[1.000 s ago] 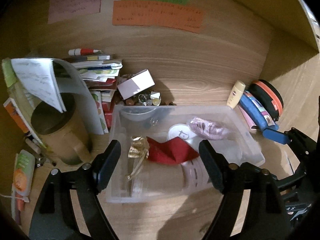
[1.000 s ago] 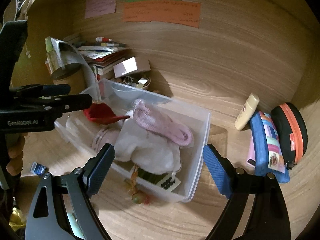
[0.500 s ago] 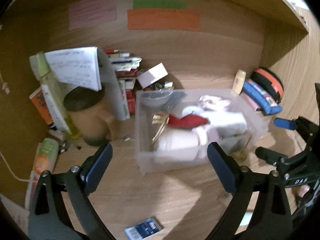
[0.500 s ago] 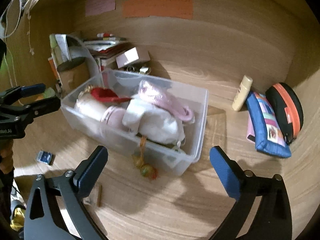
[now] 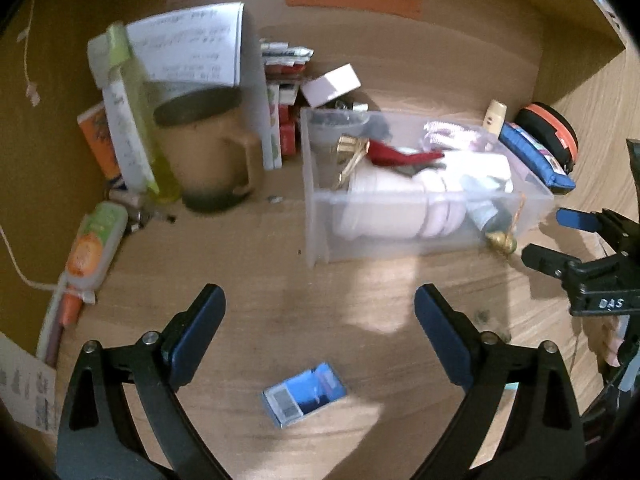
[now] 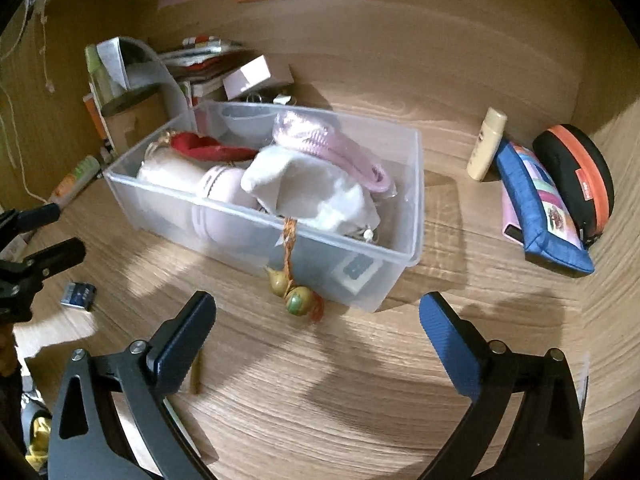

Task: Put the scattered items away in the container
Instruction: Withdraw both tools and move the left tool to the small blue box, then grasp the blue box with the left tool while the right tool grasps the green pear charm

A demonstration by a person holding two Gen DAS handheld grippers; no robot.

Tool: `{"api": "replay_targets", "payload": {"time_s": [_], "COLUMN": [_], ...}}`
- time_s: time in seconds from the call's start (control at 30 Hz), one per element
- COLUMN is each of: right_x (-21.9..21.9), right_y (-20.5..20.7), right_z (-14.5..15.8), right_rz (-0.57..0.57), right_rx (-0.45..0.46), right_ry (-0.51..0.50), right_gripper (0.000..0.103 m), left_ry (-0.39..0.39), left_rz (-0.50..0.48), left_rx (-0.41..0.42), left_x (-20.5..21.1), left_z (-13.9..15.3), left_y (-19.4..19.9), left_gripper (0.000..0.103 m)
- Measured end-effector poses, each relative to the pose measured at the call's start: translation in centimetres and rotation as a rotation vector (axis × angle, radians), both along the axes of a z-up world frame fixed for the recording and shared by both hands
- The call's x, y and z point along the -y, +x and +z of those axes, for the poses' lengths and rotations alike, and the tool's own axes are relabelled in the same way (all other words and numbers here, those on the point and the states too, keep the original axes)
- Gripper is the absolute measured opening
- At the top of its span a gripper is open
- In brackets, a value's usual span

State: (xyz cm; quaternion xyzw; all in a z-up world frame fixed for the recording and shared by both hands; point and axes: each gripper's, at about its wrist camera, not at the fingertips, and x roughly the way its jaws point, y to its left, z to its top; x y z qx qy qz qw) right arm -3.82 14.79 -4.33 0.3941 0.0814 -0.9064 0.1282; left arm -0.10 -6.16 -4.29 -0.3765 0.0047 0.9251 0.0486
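Both grippers hang above the wooden surface [image 6: 360, 400] with nothing between their fingers: the left gripper [image 5: 318, 316] has its jaws spread wide, and the right gripper [image 6: 316, 320] is likewise wide apart. The clear plastic container [image 6: 404, 256] sits toward the back of the surface, filled with a white cloth [image 6: 316, 188], a pink strap [image 6: 332, 148], a red piece [image 6: 204, 146] and a pale pink bottle [image 5: 384, 208]. A beaded charm [image 6: 296, 300] on an orange cord hangs over the container's front wall and rests on the surface just outside it. A small blue packet [image 5: 304, 396] lies on the surface, well apart from the container, below and between the left gripper's fingers. A brown mug [image 5: 208, 152] stands left of the container; a blue pouch [image 6: 540, 212] and a black case [image 6: 576, 176] lie to its right.
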Motion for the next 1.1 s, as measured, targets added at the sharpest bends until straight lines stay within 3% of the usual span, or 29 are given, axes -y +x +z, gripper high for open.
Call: {"api": "replay_targets", "payload": {"time_s": [0.43, 0.73, 0.9, 1.1], "right_x": [0.8, 1.1, 1.6, 2.2], "right_y": [-1.1, -1.2, -1.4, -1.8], "right_z": [-2.2, -2.6, -2.7, -2.5], "right_rz": [-0.001, -0.006, -0.007, -0.025], "right_rx": [0.084, 0.077, 0.071, 0.054], "right_ry": [-0.027, -0.044, -0.045, -0.047], "right_gripper": [0.102, 0.102, 0.102, 0.102], "left_ry": [0.032, 0.067, 0.048, -0.028], "left_rz": [0.05, 0.103, 0.133, 0.173], "left_rx": [0.077, 0.122, 0.11, 0.07], "left_x": [0.9, 1.8, 1.9, 1.7], "left_z": [-2.9, -4.4, -4.7, -4.9], "left_y": [2.2, 2.8, 3.1, 3.4], "left_gripper": [0.097, 0.096, 0.096, 0.071]}}
